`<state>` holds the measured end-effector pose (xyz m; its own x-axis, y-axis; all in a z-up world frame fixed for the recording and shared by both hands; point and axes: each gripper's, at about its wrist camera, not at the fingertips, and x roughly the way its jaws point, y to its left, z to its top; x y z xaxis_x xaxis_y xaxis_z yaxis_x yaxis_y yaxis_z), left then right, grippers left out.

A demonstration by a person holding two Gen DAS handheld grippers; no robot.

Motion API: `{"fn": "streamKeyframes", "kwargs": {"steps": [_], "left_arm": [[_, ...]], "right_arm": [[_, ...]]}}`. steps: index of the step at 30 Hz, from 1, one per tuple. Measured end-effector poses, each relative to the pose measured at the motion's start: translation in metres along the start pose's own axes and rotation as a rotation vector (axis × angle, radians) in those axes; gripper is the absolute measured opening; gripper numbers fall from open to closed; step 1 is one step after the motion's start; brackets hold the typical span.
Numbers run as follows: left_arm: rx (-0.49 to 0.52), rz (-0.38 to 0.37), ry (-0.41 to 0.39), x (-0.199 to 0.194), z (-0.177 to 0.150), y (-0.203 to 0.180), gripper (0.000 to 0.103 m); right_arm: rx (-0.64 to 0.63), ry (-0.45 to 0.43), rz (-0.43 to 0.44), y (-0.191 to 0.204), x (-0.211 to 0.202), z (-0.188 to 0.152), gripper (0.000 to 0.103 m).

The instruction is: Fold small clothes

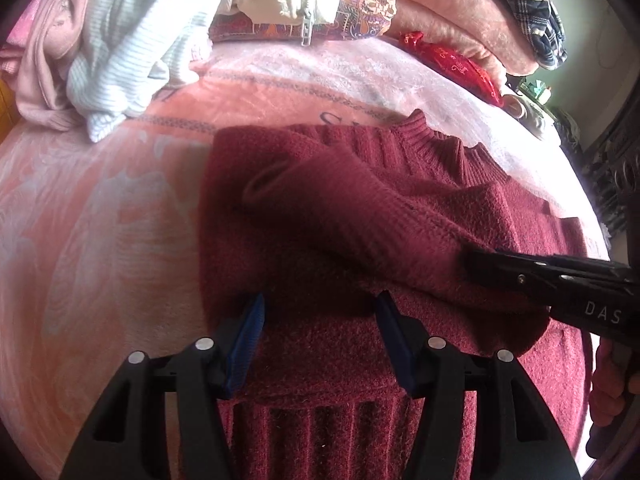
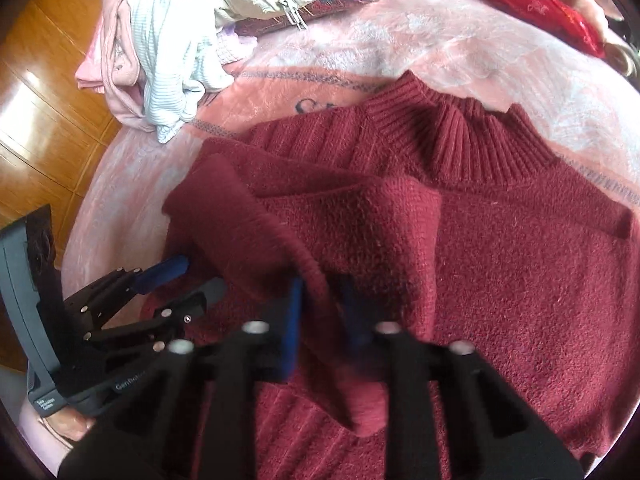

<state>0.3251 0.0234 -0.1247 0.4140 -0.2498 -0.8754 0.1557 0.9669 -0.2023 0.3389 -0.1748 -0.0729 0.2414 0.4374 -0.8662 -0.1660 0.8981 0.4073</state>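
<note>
Sweater sleeve [image 2: 280,216] (maroon) between right jaws

Left wrist view: mounted behind the left gripper [image 1: 320,340], aimed steeply down and forward, close above the sweater [image 1: 360,208] on the bed [image 1: 100,220]. Right wrist view: same mounting behind the right gripper [image 2: 322,316], equally close and steep. Shared area: the sweater's collar, the clothes pile [image 1: 120,40] at the far edge, and each view's opposite gripper.
</note>
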Motion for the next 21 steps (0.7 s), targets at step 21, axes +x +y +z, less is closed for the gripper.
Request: {"fn": "streamKeyframes", "kwargs": {"steps": [21], "left_arm": [[-0.019, 0.050, -0.034, 0.003, 0.001, -0.009, 0.069]], "right_arm": [[0.373, -0.128, -0.110, -0.170, -0.114, -0.060, 0.039]]}}
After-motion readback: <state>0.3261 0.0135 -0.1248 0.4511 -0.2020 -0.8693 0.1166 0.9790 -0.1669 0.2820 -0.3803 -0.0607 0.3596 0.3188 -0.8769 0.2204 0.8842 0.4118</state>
